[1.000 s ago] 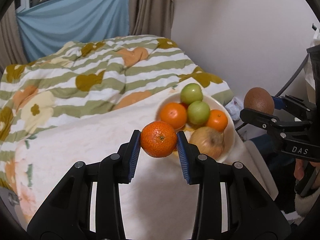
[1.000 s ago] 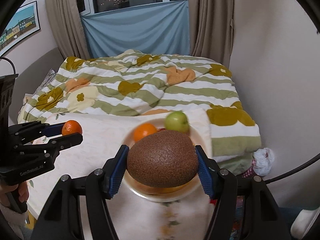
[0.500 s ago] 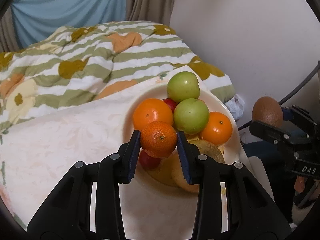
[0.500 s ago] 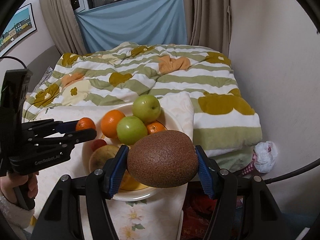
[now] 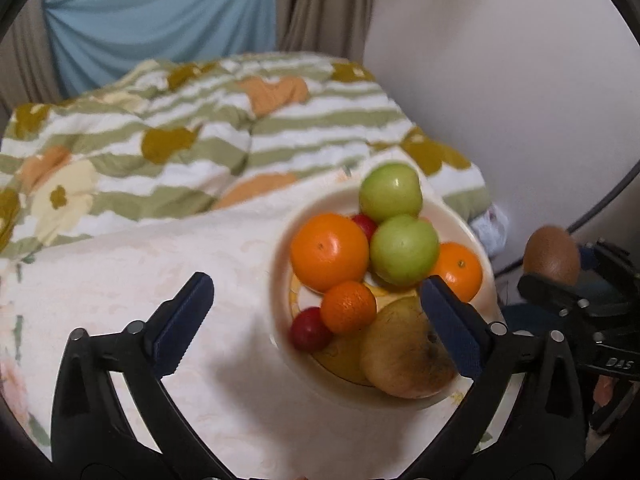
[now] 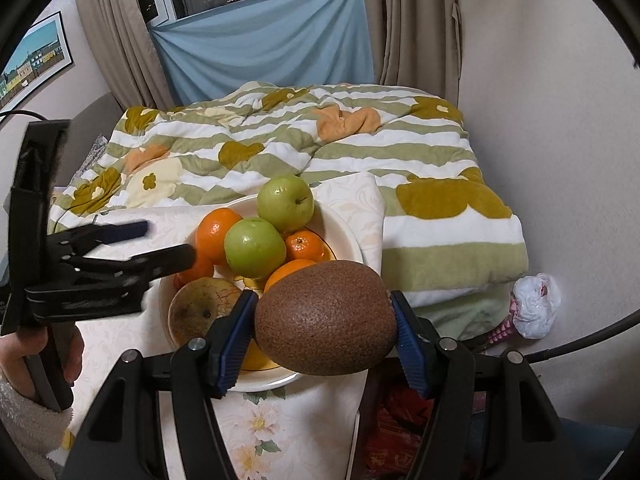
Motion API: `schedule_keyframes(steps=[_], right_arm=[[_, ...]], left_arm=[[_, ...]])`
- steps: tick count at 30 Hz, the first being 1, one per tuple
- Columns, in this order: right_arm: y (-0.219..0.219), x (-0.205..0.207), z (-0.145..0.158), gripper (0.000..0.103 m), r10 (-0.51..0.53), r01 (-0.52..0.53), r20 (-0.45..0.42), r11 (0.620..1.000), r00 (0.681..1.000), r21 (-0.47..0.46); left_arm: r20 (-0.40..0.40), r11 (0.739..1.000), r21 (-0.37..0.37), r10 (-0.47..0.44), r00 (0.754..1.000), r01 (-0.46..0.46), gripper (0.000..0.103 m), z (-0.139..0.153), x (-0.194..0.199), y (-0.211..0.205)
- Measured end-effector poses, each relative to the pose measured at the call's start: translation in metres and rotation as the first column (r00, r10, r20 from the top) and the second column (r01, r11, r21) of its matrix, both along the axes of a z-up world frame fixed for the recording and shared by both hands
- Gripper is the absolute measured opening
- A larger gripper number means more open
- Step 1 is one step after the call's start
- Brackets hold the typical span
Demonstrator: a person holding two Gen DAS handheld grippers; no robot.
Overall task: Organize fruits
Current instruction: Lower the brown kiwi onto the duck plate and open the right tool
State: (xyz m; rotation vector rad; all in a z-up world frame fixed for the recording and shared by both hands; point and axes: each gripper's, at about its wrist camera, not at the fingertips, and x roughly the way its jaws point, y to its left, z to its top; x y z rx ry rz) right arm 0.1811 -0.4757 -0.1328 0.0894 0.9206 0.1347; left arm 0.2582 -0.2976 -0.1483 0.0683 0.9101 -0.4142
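Observation:
A cream bowl point(image 5: 280, 264) point(image 6: 344, 236) on the floral tablecloth holds two green apples point(image 5: 403, 250), oranges point(image 5: 329, 253), a small mandarin point(image 5: 349, 306), a red fruit point(image 5: 309, 329) and a brownish pear point(image 5: 408, 352). My left gripper point(image 5: 316, 320) is open wide and empty above the bowl's near side; it also shows in the right wrist view point(image 6: 160, 244). My right gripper point(image 6: 324, 332) is shut on a brown kiwi point(image 6: 326, 322), held at the bowl's right edge; the kiwi also shows in the left wrist view point(image 5: 552, 256).
A bed with a green striped floral quilt point(image 6: 320, 148) lies beyond the table. A wall point(image 6: 560, 120) stands at the right, curtains point(image 6: 412, 20) behind. A white crumpled bag point(image 6: 536, 304) lies on the floor at the right.
My left gripper has opened and let go of the small mandarin, which now rests in the bowl. My right gripper with the kiwi has moved closer to the bowl.

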Motion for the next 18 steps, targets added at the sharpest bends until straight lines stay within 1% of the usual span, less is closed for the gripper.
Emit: schedule_keyframes(steps=[2,7,10,13,18], right_arm=[[0.001,-0.001,0.0,0.061,0.002,-0.002,0.002,1.0,1.0,0.002],[0.004,-0.003,-0.006,0.061,0.019,-0.02,0.011,0.999,1.0,0.036],[0.008,-0.003,-0.014,0.061,0.031,-0.032,0.025,0.998,0.999,0.051],[0.008,-0.002,-0.023,0.061,0.034,-0.037,0.042,0.995,0.999,0.087],[0.012,-0.002,-0.033,0.061,0.034,-0.04,0.059,0.995,0.998,0.093]], left_arm=[[0.003,1.0,0.012,0.017,1.0,-0.017,0.103,0.006,-0.002,0.007],[-0.003,0.998,0.035,0.052,0.999,-0.052,0.103,0.011,-0.01,0.024],[-0.009,0.996,0.054,0.075,0.997,-0.075,0.103,0.011,-0.017,0.034],[-0.018,0.995,0.057,0.087,0.996,-0.086,0.103,0.008,-0.024,0.042],[-0.028,0.992,0.071,0.108,0.994,-0.106,0.103,0.003,-0.033,0.046]])
